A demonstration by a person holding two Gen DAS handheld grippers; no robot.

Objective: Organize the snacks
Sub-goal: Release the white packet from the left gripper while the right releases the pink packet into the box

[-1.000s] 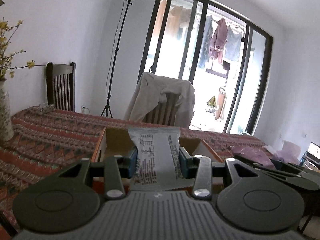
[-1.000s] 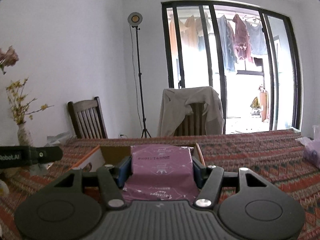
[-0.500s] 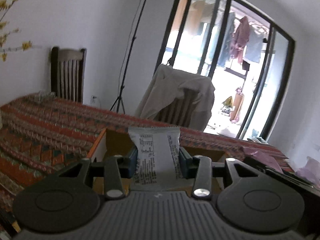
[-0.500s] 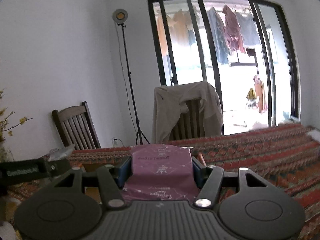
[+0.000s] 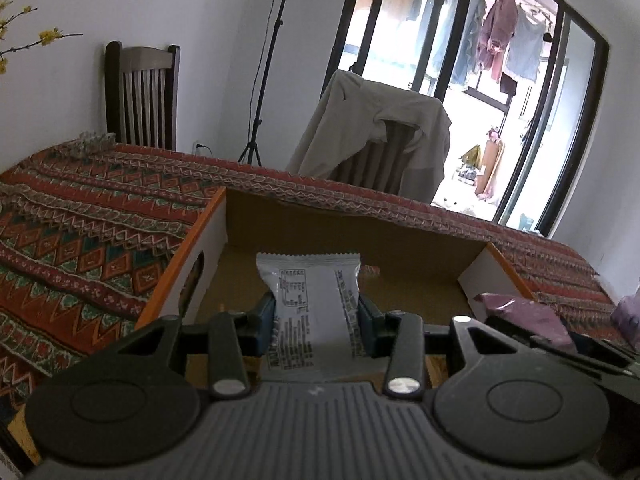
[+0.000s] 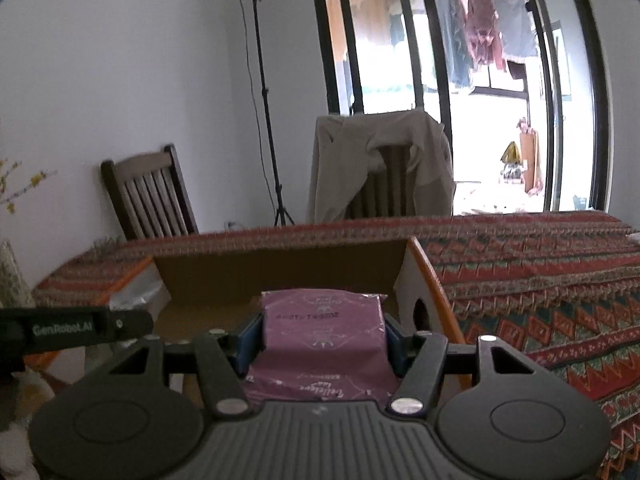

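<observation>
My left gripper [image 5: 316, 314] is shut on a white snack packet [image 5: 308, 292] with black print, held upright over the open cardboard box [image 5: 400, 236]. My right gripper [image 6: 322, 340] is shut on a purple snack packet [image 6: 324, 328], which hangs over the right half of the same box [image 6: 280, 276]. In the left wrist view the purple packet [image 5: 524, 312] shows at the right edge, by the box's right wall. A black finger [image 6: 88, 326] of the left gripper reaches in from the left of the right wrist view. The box floor is mostly hidden behind both packets.
The box stands on a table under a red patterned cloth [image 5: 92, 240]. Behind the table are a wooden chair [image 5: 140, 92], a chair draped with a beige jacket [image 5: 380, 136] and a light stand [image 6: 260, 80]. A vase [image 6: 12, 280] stands at the left.
Both grippers have moved forward and down towards the box, which now looks larger and closer. Each still grips its packet.
</observation>
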